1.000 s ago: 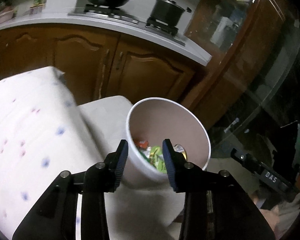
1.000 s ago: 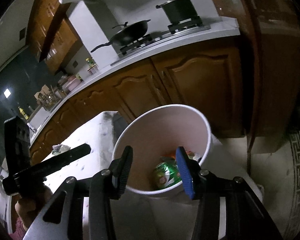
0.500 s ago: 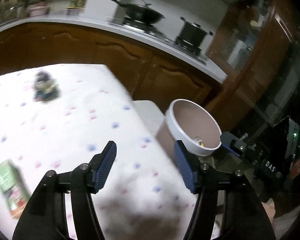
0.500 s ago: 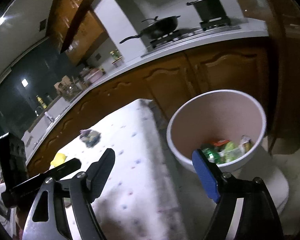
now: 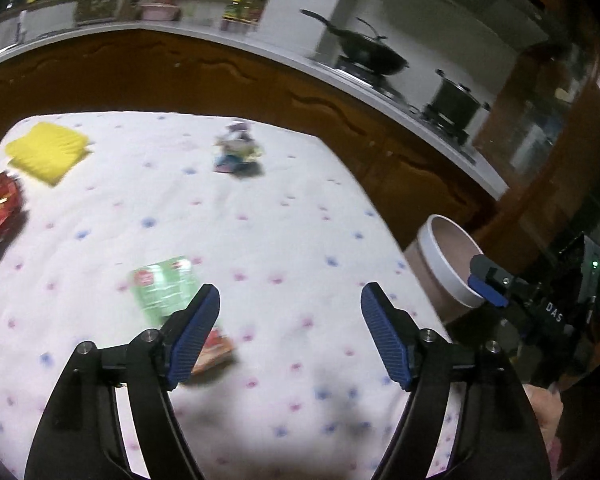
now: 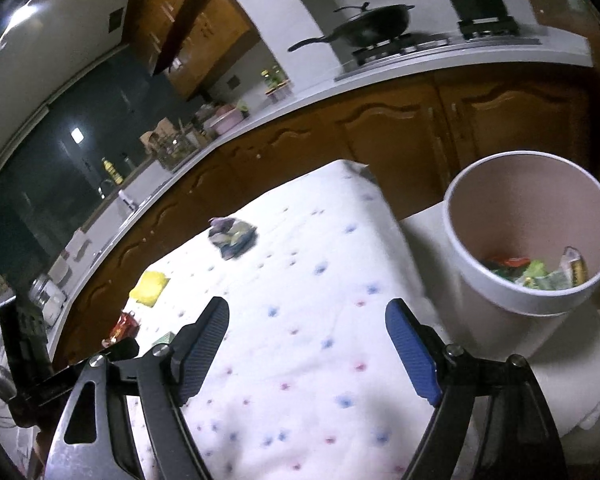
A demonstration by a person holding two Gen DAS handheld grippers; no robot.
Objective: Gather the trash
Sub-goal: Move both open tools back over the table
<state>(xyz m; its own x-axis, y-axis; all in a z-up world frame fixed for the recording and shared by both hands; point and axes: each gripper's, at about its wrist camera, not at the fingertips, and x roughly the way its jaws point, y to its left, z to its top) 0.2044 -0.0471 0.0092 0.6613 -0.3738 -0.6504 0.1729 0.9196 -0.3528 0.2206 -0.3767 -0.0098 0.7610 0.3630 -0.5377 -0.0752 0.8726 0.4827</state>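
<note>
Empty, the left gripper (image 5: 290, 334) is opening over the green packet (image 5: 164, 286) by its left pad, ready to straddle it; the right gripper (image 6: 306, 350) gapes empty, the bin (image 6: 530, 236) off to its right.

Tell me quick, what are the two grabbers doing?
Left gripper: jaws opening, nothing between them.
Right gripper: open, empty.

text: "DAS" | on: black right gripper (image 5: 485, 282) body | other labels: too blurred to read
</note>
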